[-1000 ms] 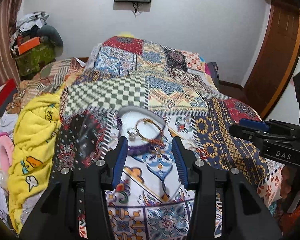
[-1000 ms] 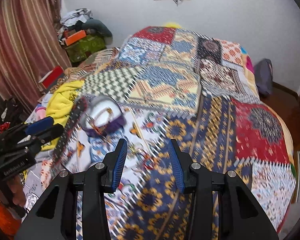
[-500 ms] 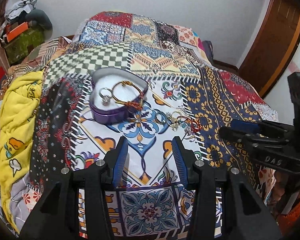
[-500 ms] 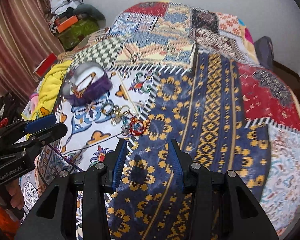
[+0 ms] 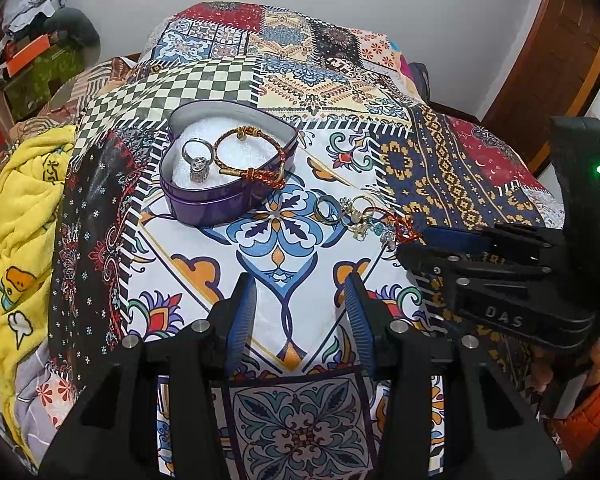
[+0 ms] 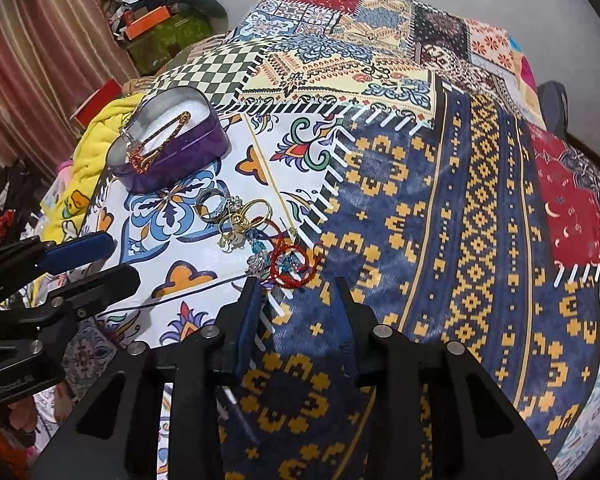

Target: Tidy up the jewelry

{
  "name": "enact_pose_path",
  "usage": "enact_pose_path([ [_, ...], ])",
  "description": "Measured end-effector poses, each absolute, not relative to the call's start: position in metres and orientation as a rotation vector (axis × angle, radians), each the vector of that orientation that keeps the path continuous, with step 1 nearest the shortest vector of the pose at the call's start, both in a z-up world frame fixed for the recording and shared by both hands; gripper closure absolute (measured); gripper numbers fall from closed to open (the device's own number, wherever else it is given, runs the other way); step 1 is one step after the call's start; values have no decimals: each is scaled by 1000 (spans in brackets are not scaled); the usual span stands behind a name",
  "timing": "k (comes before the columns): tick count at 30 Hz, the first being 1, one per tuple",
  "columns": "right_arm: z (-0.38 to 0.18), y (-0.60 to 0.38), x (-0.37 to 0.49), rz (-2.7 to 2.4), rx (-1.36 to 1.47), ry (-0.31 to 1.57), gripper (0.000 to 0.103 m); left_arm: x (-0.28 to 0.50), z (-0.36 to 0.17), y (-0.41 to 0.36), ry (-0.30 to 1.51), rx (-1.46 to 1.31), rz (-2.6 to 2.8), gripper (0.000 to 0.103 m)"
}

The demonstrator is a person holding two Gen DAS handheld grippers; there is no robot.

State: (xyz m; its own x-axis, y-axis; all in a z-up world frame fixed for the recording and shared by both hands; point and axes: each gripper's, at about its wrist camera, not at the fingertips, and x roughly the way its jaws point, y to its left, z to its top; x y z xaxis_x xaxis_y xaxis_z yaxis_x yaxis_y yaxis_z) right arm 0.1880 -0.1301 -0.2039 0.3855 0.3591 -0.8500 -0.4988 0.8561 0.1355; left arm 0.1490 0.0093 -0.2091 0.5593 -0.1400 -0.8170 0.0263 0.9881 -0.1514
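Right wrist view: your right tool (image 6: pixel 296 292), jaws spread and empty, nears the red braided cord bracelet (image 6: pixel 291 266) on the bed; tangled neighbouring rings (image 6: pixel 236 212) could drag along. Left tool (image 5: pixel 300 292) is also released.

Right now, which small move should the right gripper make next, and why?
Probably ease the right gripper forward and down over the red thread loop. Its jaws are open and empty, and the loop lies on the bedspread just ahead of the fingertips, outside the purple heart-shaped tin that already holds a bracelet.
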Motion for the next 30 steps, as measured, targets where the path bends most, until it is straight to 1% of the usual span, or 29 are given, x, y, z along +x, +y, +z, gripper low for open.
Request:
enact_pose_path([
  [1,-204,-130,188,547,-154,1036,78,149,-209,9,972,-125,-100,58],
  [3,-204,-130,189,543,-148,1031,89,150,-210,7,972,-122,-104,58],
  [4,-204,-129,191,540,-145,1029,92,151,-210,6,973,-122,-106,58],
  [5,-204,-129,193,536,-143,1027,94,152,-211,5,974,-121,-109,58],
  [8,-202,-130,194,529,-130,1017,98,153,-211,-1,978,-119,-124,58],
  [19,-187,-162,192,479,-29,974,99,166,-219,-23,1016,-148,-246,58],
  [20,-186,-166,192,473,-29,975,99,169,-220,-25,1019,-156,-255,63],
  [21,-185,-169,191,480,-29,983,99,170,-221,-27,1021,-158,-261,71],
  [23,-186,-175,189,482,-32,1006,99,177,-224,-31,1027,-159,-270,79],
  [24,-186,-178,187,482,-31,1016,99,179,-225,-32,1028,-160,-271,81],
  [28,-190,-183,186,491,-33,1061,96,192,-229,-38,1029,-177,-290,82],
  [30,-192,-183,184,484,-47,1065,90,198,-231,-40,1028,-180,-296,82],
])
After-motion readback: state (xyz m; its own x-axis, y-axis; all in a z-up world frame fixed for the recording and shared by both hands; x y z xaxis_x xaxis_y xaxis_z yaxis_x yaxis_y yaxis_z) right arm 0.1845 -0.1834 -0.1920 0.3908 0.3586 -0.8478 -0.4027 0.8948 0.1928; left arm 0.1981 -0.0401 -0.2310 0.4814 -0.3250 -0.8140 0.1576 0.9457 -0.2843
